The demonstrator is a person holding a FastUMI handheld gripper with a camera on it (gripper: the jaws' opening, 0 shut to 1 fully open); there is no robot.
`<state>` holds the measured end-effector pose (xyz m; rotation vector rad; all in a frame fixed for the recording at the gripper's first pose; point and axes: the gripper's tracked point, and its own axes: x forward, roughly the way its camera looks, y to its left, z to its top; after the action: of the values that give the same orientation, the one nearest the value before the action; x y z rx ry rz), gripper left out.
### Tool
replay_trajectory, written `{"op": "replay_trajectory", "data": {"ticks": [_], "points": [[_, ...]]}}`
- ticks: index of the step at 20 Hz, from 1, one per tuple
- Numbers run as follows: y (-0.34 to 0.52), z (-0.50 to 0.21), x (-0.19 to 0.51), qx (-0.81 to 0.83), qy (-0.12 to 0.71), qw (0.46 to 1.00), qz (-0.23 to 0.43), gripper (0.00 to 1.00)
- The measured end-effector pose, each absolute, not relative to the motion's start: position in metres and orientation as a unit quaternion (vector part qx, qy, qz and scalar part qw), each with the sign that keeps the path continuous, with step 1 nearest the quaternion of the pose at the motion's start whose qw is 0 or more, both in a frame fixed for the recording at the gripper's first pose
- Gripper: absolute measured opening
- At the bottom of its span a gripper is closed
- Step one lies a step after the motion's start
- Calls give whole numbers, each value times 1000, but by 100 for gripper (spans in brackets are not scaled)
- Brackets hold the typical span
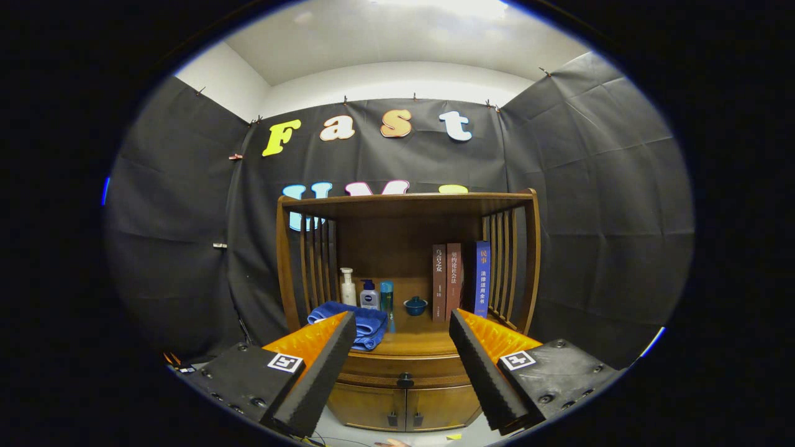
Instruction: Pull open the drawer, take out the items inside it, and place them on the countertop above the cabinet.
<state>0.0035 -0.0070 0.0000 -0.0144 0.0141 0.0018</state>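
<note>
While the gripper [402,323] hung in front of the wooden cabinet [407,298], its two fingers stood wide apart with nothing between them, the cabinet's middle showing in the gap. The drawer [404,371] sat closed just under the countertop [413,343], a shallow, wide brown front with a grooved band along it and a small dark knob [405,377] at its centre, between the fingers and beyond their tips. Below it were two cupboard doors [405,406], each with a small dark pull near the middle seam. On the countertop a folded blue towel [366,323] lay just behind the left finger's tip, with a white pump bottle [347,287], a second pump bottle with a dark label [369,295] and a slim teal bottle [387,297] standing behind it. A small teal lidded pot [415,305] stood near the centre, and three upright books [461,279] leaned beside the slatted right side panel.
</note>
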Motion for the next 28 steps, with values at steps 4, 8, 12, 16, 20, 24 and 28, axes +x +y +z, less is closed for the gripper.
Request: {"op": "replay_trajectory", "data": {"ticks": [4,8,12,16,20,24,28], "points": [[-9,1,0,-1,3,1000,2,99],[-15,1,-4,1,3,1000,-2,99],[-22,-4,-7,5,7,1000,-10,99],[-23,-16,-7,8,11,1000,-9,99],[-20,-41,2,1,27,1000,-5,99],[-19,-69,15,-6,50,999,-9,99],[-13,-105,37,-12,80,997,0,100]]}}
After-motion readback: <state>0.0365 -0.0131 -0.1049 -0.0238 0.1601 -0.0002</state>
